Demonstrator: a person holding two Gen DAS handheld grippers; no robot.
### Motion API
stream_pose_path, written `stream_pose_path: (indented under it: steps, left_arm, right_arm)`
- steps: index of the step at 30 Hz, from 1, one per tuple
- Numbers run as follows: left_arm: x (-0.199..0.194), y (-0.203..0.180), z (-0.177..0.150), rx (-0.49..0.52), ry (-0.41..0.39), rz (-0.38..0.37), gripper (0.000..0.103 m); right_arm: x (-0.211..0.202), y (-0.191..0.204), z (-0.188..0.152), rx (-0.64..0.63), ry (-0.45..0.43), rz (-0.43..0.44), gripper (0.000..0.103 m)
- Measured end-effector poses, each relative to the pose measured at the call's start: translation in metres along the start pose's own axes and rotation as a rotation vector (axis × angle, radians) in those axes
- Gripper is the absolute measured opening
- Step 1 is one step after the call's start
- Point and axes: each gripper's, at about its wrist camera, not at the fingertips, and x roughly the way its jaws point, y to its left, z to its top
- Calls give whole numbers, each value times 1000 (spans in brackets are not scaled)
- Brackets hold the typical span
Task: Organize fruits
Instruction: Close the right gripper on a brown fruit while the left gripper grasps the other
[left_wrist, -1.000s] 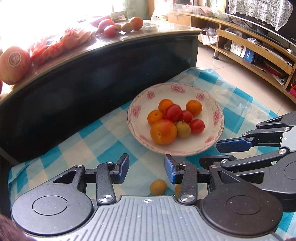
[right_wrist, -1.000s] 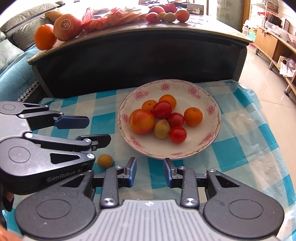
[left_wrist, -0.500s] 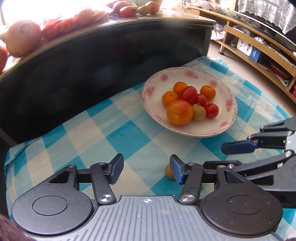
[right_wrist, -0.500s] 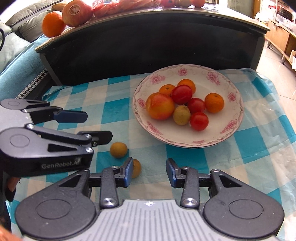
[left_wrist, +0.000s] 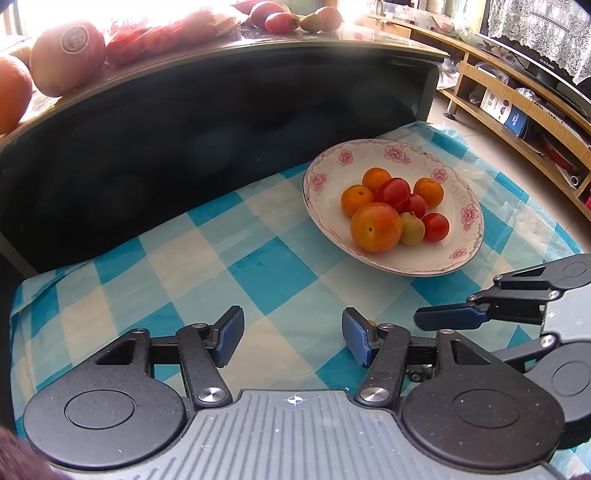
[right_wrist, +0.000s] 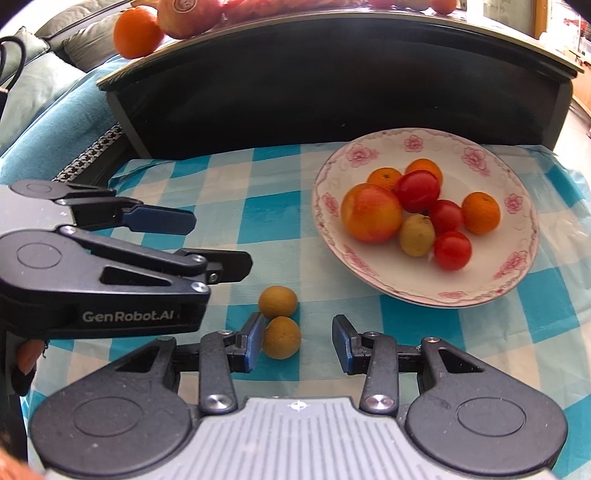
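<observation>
Longans (right_wrist: 277, 301) loose on checked cloth (right_wrist: 269, 206) beside plate (right_wrist: 517, 266); left hand-held gripper (left_wrist: 293, 334) and right hand-held gripper (right_wrist: 297, 342) both wide, empty

Left wrist camera sits low over the checked cloth (left_wrist: 266, 273), looking forward along its own open fingers toward the dark table edge (left_wrist: 221, 110), with the plate (left_wrist: 461, 254) off to the right. Right wrist camera, just as low and close, faces the same way, plate (right_wrist: 332, 236) ahead and right. Both views share the plate, the cloth and the table edge. Each camera catches the other gripper at its frame's side.
</observation>
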Motion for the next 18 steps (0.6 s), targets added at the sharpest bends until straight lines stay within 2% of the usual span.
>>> stream_pose_path:
  steps: [5,8,9,18]
  left_arm:
    - [1,0,0,3,3,1,68]
    - [3,0,-1,3,8,3,69]
    - [3,0,-1,3,10,2,69]
    - [14,-13,-3,37,39,-15,69]
  right_arm:
    - [7,5,-3,-21,5,5,40]
    - [11,6,-6,-30,-3,-3,34]
    - [11,6,-6,-31,-6,-4,29]
    - [-2,-4,-19,-34,12,-38,29]
